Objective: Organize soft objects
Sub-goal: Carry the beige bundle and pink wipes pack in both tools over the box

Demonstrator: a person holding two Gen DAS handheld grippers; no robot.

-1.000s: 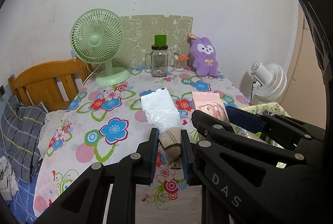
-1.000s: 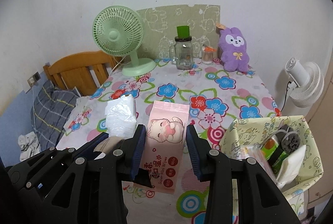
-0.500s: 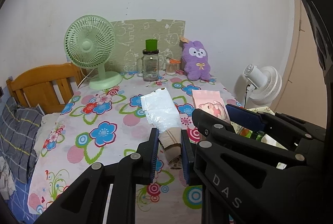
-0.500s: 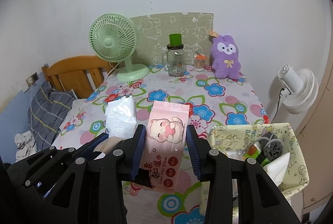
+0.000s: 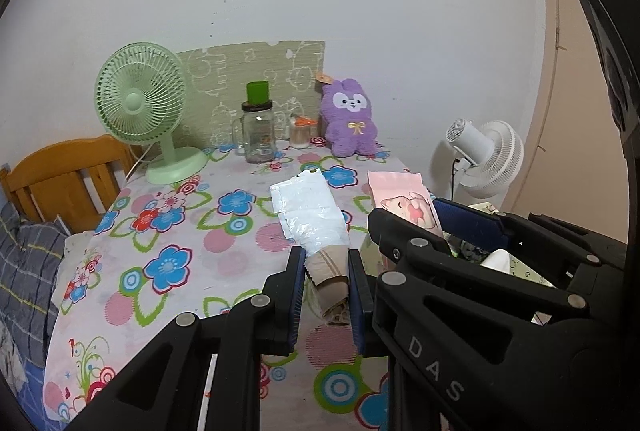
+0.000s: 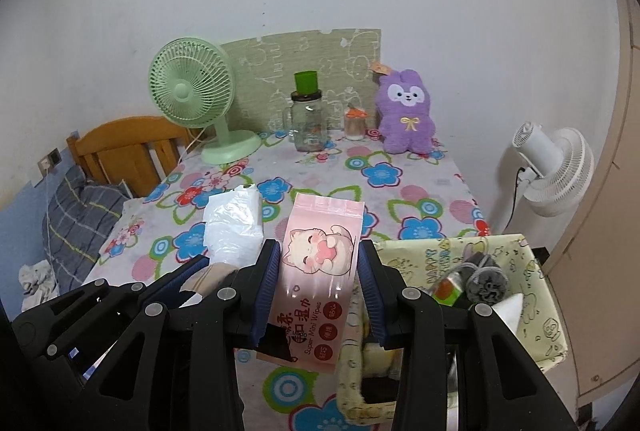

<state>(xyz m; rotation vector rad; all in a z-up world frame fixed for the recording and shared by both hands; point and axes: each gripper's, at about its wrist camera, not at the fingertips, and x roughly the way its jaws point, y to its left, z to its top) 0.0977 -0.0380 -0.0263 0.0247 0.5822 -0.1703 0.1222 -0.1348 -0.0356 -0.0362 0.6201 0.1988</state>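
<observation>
Right wrist view: wipes pack [image 6: 316, 271] clamped inside right gripper [image 6: 318, 287].

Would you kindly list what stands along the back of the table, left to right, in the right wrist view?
Green desk fan → glass jar with green cup on top → small jar with an orange lid → purple plush bunny.

Tabletop [image 6: 420, 191] open mid-way — fan [image 6: 192, 91], jar [image 6: 308, 123], plush [image 6: 406, 119] line the back.

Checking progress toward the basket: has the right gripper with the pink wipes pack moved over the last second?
Yes. The right gripper, shut on the pink wipes pack, has pulled back from the purple plush toward the basket.
</observation>
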